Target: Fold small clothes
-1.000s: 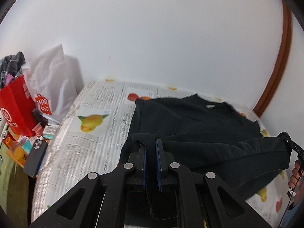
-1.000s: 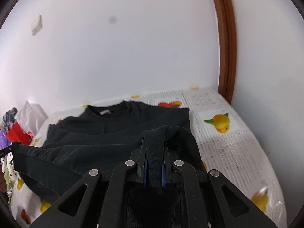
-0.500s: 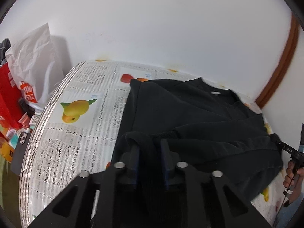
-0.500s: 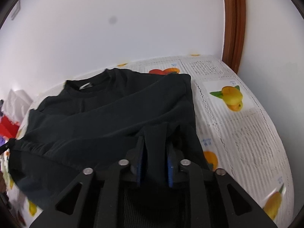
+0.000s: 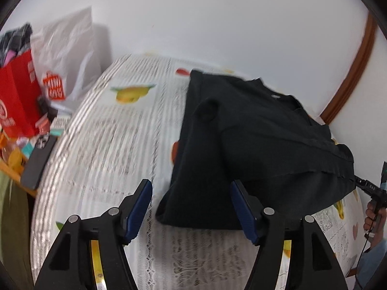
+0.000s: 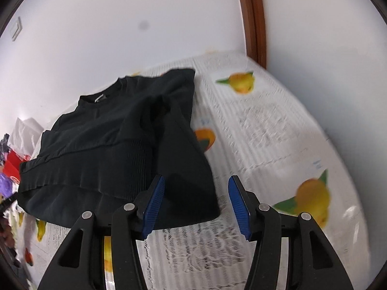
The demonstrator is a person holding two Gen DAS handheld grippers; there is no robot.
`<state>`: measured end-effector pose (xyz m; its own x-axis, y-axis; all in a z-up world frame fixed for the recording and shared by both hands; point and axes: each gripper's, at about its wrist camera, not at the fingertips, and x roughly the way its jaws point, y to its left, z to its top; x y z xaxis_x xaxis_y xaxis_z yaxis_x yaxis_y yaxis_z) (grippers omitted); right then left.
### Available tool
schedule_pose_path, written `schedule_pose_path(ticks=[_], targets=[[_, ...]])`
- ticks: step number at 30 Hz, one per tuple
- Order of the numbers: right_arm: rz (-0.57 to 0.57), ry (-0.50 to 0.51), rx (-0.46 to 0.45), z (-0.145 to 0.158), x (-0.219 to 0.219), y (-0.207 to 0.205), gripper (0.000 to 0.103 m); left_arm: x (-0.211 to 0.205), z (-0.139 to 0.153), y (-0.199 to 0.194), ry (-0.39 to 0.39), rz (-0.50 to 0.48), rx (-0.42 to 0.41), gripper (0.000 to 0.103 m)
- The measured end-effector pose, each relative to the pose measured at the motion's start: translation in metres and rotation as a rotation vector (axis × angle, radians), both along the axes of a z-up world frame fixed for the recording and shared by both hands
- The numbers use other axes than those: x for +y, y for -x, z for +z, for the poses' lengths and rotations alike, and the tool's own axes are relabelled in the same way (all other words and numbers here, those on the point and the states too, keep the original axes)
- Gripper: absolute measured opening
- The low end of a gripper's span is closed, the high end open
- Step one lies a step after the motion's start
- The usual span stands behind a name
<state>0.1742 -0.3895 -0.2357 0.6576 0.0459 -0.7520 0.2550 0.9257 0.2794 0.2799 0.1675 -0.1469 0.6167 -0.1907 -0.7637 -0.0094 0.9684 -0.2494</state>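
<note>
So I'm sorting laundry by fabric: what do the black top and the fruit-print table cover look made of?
The black sweatshirt looks like matte knitted cotton or a blend, going by its ribbed hem band and soft drape. The fruit-print table cover looks like glossy plastic or vinyl with a lace-cut edge, though motion blur leaves that uncertain.

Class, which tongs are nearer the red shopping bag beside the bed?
Left. The left tongs see the red bag close by; from the right tongs it lies beyond the black top.

L tool (image 5: 191, 207) jaws opening, black top (image 5: 241, 145) lying w/ near edge btwn them.
</note>
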Motion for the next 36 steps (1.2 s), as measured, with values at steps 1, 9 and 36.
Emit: schedule_pose_path(ticks=[1,9,36], targets=[[-0.006,-0.007,0.003,-0.004,0.001,-0.004,0.055,0.002,-0.005,-0.003,0.017,-0.001,0.012,0.064],[0.032,0.002,0.009,-0.016,0.014,-0.025,0.036,-0.008,-0.024,-0.019,0.018,-0.02,0.054,0.046],[0.007,0.213,0.002,0.032,0.046,0.14,0.029,-0.011,0.003,0.136,-0.025,-0.062,0.009,0.018]])
